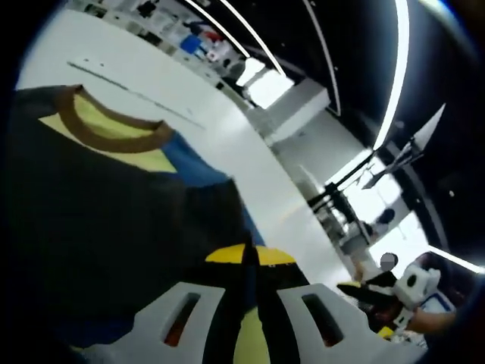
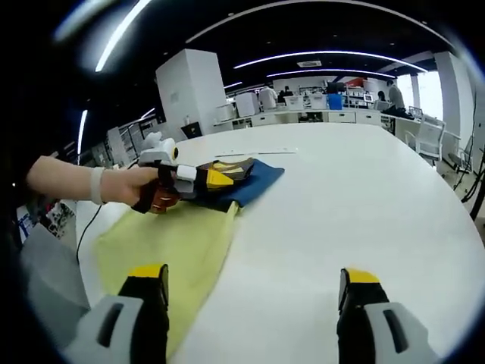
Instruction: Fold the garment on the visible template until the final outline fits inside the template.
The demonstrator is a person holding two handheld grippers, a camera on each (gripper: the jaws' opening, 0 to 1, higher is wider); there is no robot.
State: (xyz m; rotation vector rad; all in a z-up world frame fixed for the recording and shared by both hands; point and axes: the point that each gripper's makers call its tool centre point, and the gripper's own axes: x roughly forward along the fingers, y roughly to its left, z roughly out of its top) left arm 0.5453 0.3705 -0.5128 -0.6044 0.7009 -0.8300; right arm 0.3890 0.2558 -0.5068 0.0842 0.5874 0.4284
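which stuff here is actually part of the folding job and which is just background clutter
Part of the job:
- dark garment with brown collar, clamped in the left tongs
- yellow template under it
- blue sheet at the garment's far side
- right tongs, open above the white table

Just lying about:
- desks and shelves at the far wall
- white cabinet
- chair near the window

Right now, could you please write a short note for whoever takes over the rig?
Left gripper: shut on the dark garment, lifting part of it above the white table.
Right gripper: open, holding nothing, over the table beside the yellow-green template.
Garment: bunched at the template's far end, brown collar showing, a blue part spilling onto the table.
Done: a fold seems under way.
Left: lay the garment flat and fold it until its outline fits inside the template.
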